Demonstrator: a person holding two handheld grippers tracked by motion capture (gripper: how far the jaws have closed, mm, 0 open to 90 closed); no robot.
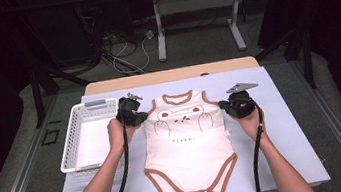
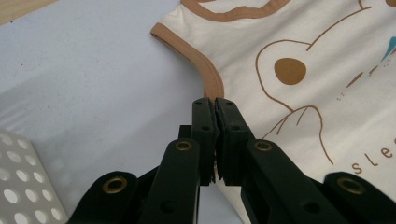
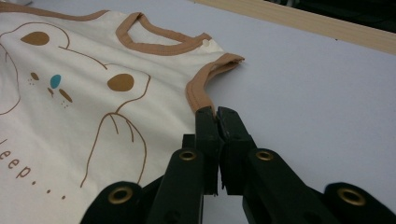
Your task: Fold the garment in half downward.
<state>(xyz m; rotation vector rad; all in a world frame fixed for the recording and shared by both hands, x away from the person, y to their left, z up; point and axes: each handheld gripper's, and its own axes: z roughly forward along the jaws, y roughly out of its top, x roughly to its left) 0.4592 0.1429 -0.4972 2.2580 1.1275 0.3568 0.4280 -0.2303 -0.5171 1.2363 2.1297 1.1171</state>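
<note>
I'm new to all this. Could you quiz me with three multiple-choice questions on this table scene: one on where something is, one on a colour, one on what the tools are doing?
1. Where does the white basket stand?
A. Left of the baby bodysuit
B. On top of it
C. At its right

2. What colour is the bodysuit's trim?
A. Green
B. Brown
C. Red

3. How do the jaws of the left hand-held gripper and the right hand-held gripper stand?
A. Wide open
B. Shut on the armhole edges
C. Shut on the basket

Answers: 1 A, the high view shows it at the left; 2 B, brown binding rims neck, armholes and legs; 3 B, each pair pinches an armhole's edge.
</note>
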